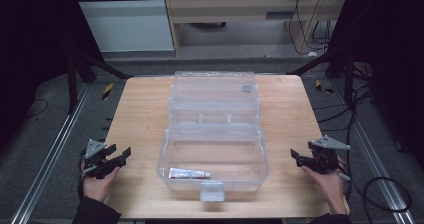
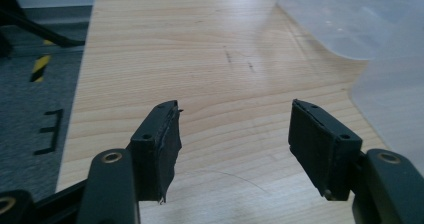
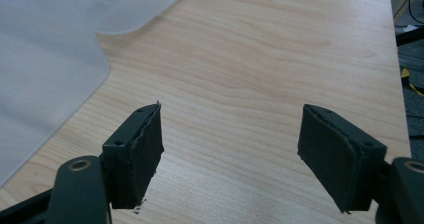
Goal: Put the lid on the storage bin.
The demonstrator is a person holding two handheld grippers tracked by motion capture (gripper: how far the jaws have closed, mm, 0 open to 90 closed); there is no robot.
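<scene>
Tube (image 1: 189, 173) lies flat in the clear box (image 1: 260, 149) at lower centre of the high view. Your left gripper (image 1: 120, 156) and right gripper (image 1: 296, 158) stand released, empty, at either side; reach over the wall, straddling the tube's narrow width.

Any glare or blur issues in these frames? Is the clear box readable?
High view: dark surroundings, lit wooden table, sharp enough to read the clear plastic box and the tube in it. Left gripper view and right gripper view: the box is a hazy, washed-out blur; jaws sharp.
</scene>
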